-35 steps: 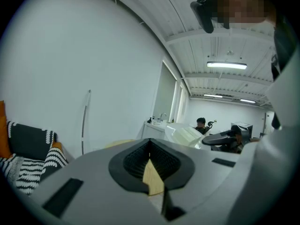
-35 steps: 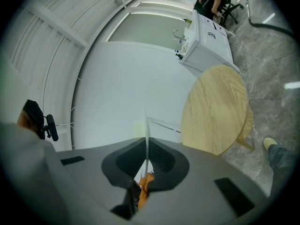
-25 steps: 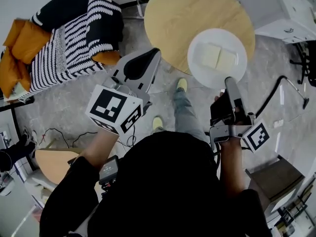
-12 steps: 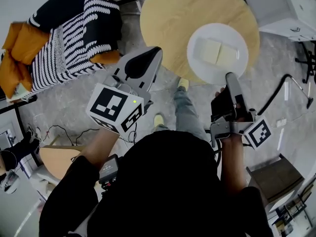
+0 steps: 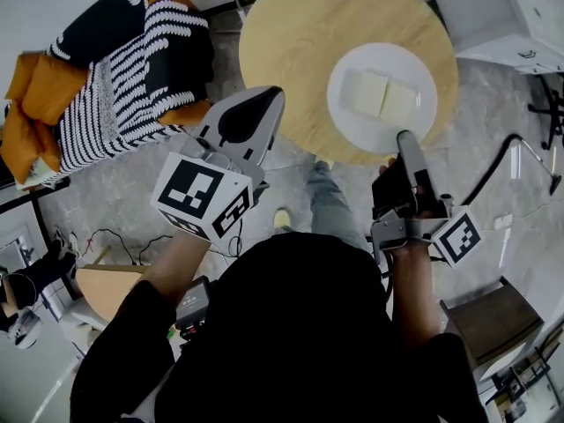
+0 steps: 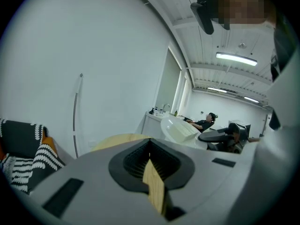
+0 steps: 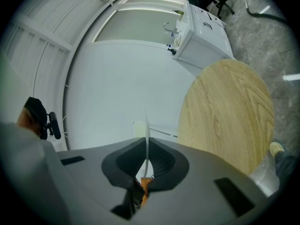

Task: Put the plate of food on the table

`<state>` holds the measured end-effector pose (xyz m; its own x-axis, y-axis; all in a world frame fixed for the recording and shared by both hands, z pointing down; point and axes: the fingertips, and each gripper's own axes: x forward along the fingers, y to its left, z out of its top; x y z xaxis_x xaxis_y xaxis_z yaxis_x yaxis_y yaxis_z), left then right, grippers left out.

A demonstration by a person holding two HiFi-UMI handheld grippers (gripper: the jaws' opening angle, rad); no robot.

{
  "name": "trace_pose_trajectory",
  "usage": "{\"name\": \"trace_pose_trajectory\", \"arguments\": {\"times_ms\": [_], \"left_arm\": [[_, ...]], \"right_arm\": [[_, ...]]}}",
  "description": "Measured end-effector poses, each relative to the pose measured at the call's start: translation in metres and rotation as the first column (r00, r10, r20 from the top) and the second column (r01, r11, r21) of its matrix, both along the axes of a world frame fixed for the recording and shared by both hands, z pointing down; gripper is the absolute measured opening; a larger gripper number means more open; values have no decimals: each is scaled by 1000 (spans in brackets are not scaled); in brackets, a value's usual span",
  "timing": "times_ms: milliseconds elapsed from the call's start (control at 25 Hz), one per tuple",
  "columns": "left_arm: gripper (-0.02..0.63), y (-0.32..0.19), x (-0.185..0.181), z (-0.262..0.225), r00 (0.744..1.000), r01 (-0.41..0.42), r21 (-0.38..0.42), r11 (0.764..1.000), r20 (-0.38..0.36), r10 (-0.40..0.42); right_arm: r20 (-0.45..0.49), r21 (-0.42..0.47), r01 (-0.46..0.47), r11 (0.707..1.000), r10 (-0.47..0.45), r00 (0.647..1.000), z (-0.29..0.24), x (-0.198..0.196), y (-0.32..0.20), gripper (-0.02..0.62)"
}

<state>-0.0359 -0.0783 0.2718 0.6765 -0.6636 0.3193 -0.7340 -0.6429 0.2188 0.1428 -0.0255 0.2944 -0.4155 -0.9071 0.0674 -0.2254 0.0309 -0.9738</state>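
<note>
A white plate [image 5: 379, 132] carries two pale square slices of food [image 5: 371, 92]. It hovers over the near right part of the round wooden table [image 5: 295, 33]. My right gripper [image 5: 404, 141] is shut on the plate's near rim. In the right gripper view the plate [image 7: 146, 134] shows edge-on between the jaws of that gripper [image 7: 146, 165], with the table [image 7: 225, 111] to the right. My left gripper [image 5: 256, 104] hangs left of the table's near edge with its jaws together and nothing in them. The left gripper view shows this gripper [image 6: 151, 165], the table [image 6: 117, 139] and the plate [image 6: 180, 130] beyond.
A sofa with orange cushions and a black-and-white striped blanket [image 5: 115, 77] stands at the left. A white cabinet [image 5: 502, 16] is at the upper right. My feet [image 5: 282, 218] are on the grey floor below the table. A brown stool [image 5: 489, 320] sits lower right; a hose [image 5: 493, 161] lies beside it.
The plate has moved forward in my right gripper, from hanging over the table's near edge to lying almost wholly above the tabletop. The left gripper has barely shifted.
</note>
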Motion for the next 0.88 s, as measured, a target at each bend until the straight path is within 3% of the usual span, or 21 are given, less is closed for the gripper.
{"name": "trace_pose_trajectory", "arguments": {"times_ms": [280,520,880], "left_arm": [[8,-11,12,-8,1000,-9,1,1000,17,9],[8,-51,45,-7,999,-6,-8,1000,45,7],[8,-60,50,-15,997,15,-6,1000,70,-14]], "right_arm": [[10,-20,-3,1000,3,1000,-1,11,-8,18],[31,-38,7,999,-6,999,4,45,-47,18],[53,-19,44,999,-43,998,-3,47,-62,18]]}}
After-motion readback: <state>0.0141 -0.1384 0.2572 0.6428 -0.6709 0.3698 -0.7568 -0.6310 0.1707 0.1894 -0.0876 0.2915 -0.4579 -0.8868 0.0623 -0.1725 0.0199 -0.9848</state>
